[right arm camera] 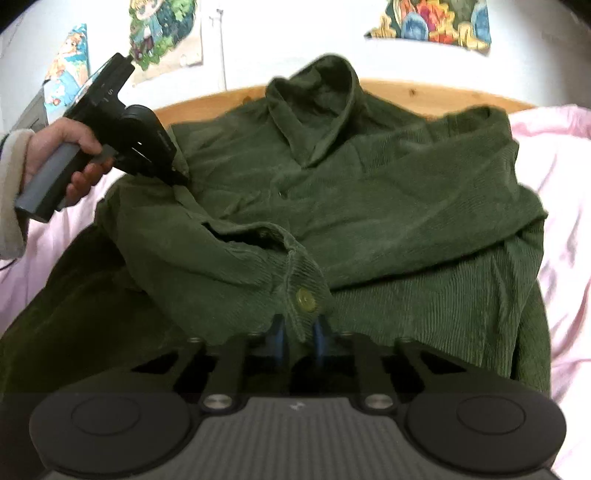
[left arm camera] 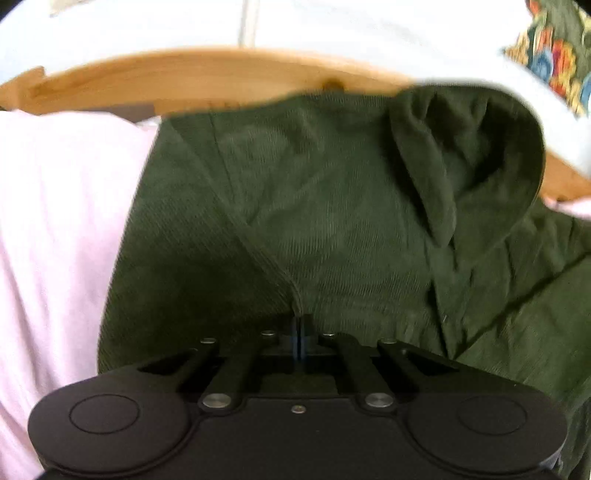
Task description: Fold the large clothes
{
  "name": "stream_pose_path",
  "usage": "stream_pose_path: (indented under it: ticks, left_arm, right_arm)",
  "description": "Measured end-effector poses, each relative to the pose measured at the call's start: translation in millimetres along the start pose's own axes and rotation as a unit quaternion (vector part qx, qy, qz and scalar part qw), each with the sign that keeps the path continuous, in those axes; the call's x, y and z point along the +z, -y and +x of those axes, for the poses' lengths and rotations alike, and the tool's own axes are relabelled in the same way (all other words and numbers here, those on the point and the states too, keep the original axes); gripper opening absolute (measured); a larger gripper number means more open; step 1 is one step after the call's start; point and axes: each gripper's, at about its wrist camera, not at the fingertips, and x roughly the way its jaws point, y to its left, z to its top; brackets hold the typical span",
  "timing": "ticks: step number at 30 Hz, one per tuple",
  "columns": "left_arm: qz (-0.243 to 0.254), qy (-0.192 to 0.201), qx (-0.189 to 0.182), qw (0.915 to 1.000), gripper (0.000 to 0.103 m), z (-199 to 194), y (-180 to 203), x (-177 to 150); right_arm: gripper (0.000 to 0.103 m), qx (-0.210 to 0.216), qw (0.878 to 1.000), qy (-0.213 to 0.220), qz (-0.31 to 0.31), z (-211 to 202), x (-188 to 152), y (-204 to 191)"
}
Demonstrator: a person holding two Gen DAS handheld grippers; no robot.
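A dark green corduroy shirt [right arm camera: 369, 206] lies spread over a pale pink sheet [right arm camera: 565, 192] and fills the middle of the right wrist view, its collar [right arm camera: 325, 99] standing up at the upper centre against a wooden bed frame [right arm camera: 417, 94]. One sleeve is folded across the body of the shirt, and its buttoned cuff [right arm camera: 301, 288] reaches down to the lower centre of the frame. There the right gripper [right arm camera: 299, 338] has its blue-padded fingers drawn close on either side of the cuff's edge, and the cloth sits pinched between them. At the upper left of that view a hand [right arm camera: 64, 155] in a light cuffed sleeve holds the left gripper [right arm camera: 181, 179], tilted downward, its tip buried in the cloth at the shirt's shoulder. In the left wrist view the same gripper's fingers meet at the lower centre with no gap, and a ridge of green seam runs straight into them, so it is clamped on the fabric. The collar hangs open at the upper right of that view, blurred. Colourful pictures [right arm camera: 432, 22] hang on the white wall behind the bed.
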Motion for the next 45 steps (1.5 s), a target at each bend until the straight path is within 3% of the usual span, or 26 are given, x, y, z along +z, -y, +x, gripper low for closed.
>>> stream_pose_path:
  ticks: [4,6,8,10,11,13,14,15,16,18,20,24,27,33,37,39,41,45]
  left_arm:
    - [-0.016,0.108,-0.014,0.994,0.0,-39,-9,10]
    - [-0.032,0.113,-0.018,0.993,0.0,-39,-12,18]
    - [-0.047,0.085,-0.023,0.995,0.004,-25,-16,23]
    - [-0.058,0.064,-0.026,0.9959,0.026,-10,-20,21]
    - [-0.062,0.07,-0.029,0.9952,0.032,-10,-24,17]
    - [-0.052,0.096,-0.036,0.9933,0.058,-20,-31,6]
    - [-0.036,0.113,-0.034,0.9924,0.064,-29,-35,0]
    - [-0.019,0.13,-0.028,0.9909,0.072,-38,-39,-7]
    - [-0.003,0.147,-0.022,0.9888,0.074,-48,-44,-15]
    - [0.034,0.172,0.0,0.9845,0.074,-63,-51,-34]
    - [0.072,0.167,0.032,0.9828,0.073,-71,-60,-54]
    - [0.107,0.091,0.088,0.9861,0.051,-48,-73,-81]
    - [0.077,0.072,0.083,0.9909,0.051,-34,-83,-84]
    - [0.087,0.089,0.069,0.9898,0.05,-30,-90,-91]
    - [0.073,0.126,0.049,0.9882,0.051,-52,-93,-97]
    - [0.09,0.129,0.062,0.9856,0.054,-54,-89,-99]
    - [0.103,0.107,0.076,0.986,0.055,-46,-88,-100]
    - [0.06,0.106,0.077,0.9896,0.062,-51,-89,-97]
  right_arm:
    - [0.012,-0.021,0.996,0.071,-0.042,-29,19,-6]
    - [0.012,-0.034,0.993,0.101,-0.057,-36,33,-5]
    - [0.013,-0.053,0.991,0.101,-0.067,-26,49,0]
    - [0.019,-0.067,0.993,0.081,-0.06,-3,59,11]
    - [0.03,-0.08,0.993,0.066,-0.055,9,61,16]
    - [0.032,-0.111,0.992,0.047,-0.029,23,64,26]
    - [0.042,-0.113,0.992,0.053,-0.015,22,65,29]
    - [0.059,-0.116,0.991,0.064,-0.007,19,65,30]
    - [0.065,-0.117,0.99,0.077,-0.006,16,63,29]
    - [0.072,-0.111,0.989,0.101,-0.013,12,60,22]
    - [0.078,-0.106,0.989,0.101,-0.034,17,56,13]
    - [0.08,-0.116,0.989,0.07,-0.066,39,46,3]
    - [0.084,-0.147,0.984,0.05,-0.087,61,34,5]
    - [0.09,-0.15,0.983,0.044,-0.1,74,20,12]
    - [0.09,-0.136,0.987,0.053,-0.072,64,27,15]
    - [0.095,-0.133,0.986,0.071,-0.071,54,28,14]
    - [0.096,-0.14,0.985,0.061,-0.085,55,29,13]
    - [0.097,-0.123,0.988,0.07,-0.057,49,36,24]
